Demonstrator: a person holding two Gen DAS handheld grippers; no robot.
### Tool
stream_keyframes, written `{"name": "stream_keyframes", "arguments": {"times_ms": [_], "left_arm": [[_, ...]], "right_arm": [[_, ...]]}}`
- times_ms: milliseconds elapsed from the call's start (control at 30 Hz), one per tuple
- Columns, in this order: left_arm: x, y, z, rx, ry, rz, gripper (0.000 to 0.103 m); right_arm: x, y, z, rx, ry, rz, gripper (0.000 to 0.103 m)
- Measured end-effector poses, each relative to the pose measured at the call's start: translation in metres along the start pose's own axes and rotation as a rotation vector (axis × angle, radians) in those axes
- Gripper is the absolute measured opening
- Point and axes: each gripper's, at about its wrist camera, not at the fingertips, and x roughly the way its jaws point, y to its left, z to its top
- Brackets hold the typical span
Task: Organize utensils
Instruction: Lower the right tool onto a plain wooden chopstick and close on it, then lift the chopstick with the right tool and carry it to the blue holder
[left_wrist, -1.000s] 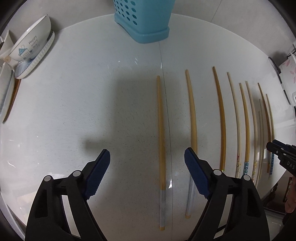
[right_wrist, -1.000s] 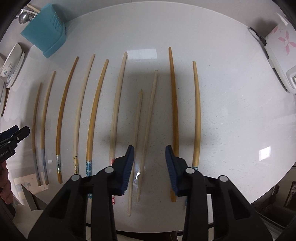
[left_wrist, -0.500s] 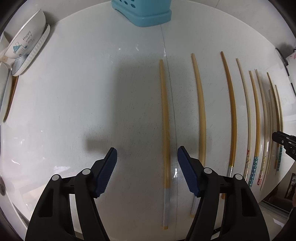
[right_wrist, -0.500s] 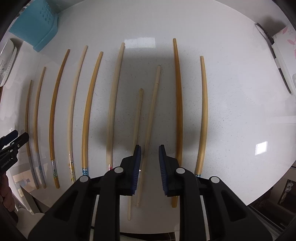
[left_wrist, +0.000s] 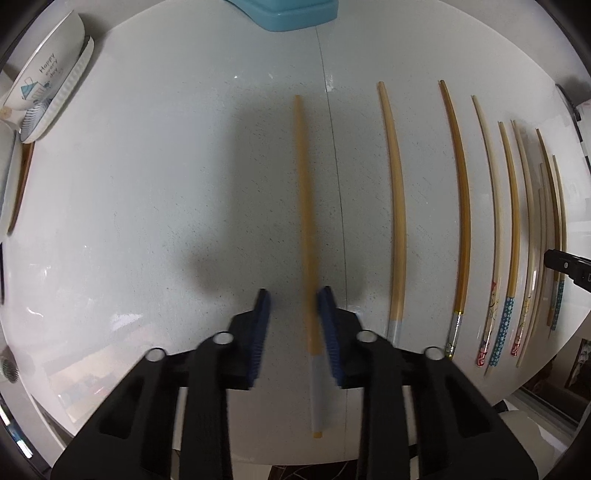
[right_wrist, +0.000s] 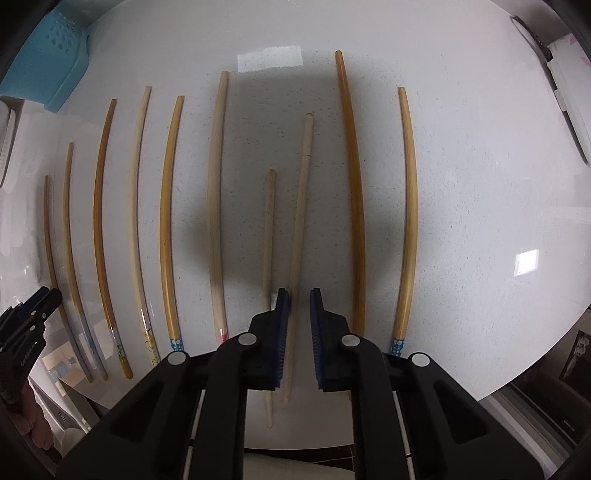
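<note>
Several chopsticks lie in a row on a white round table (left_wrist: 147, 221). In the left wrist view my left gripper (left_wrist: 293, 295) straddles the leftmost yellow chopstick with a grey end (left_wrist: 306, 221). Its jaws are narrowed, with a gap left on the left side. In the right wrist view my right gripper (right_wrist: 297, 295) is partly closed around a pale wooden chopstick (right_wrist: 301, 206). The left pad (right_wrist: 282, 317) touches it and a gap remains on the right. A shorter pale chopstick (right_wrist: 269, 236) lies just left.
A blue perforated utensil holder (left_wrist: 288, 14) stands at the table's far edge; it also shows in the right wrist view (right_wrist: 48, 62). Stacked white bowls (left_wrist: 40, 96) sit at the far left. A white device (right_wrist: 569, 85) lies at the right edge.
Both grippers have lowered toward the table and narrowed their jaws. The left has shifted right, so the leftmost chopstick now lies between its jaws. The right now has a pale chopstick between its jaws.
</note>
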Motion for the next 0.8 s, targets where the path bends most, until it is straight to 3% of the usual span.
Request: {"name": "stream_keyframes", "arguments": {"times_ms": [33, 67, 467, 800], "left_arm": [[0.000, 0.000, 0.000, 0.005, 0.008, 0.002, 0.010], [0.001, -0.001, 0.000, 0.007, 0.014, 0.006, 0.007], [-0.016, -0.011, -0.017, 0.007, 0.024, -0.025, 0.007], [-0.035, 0.002, -0.020, -0.013, -0.003, -0.057, 0.007]], "right_arm": [[0.001, -0.001, 0.003, 0.000, 0.005, 0.000, 0.004], [0.003, -0.002, 0.005, 0.002, 0.010, 0.000, 0.004], [0.020, -0.014, 0.008, 0.021, 0.008, 0.015, 0.004], [0.004, -0.017, -0.003, 0.029, -0.017, 0.030, 0.004]]}}
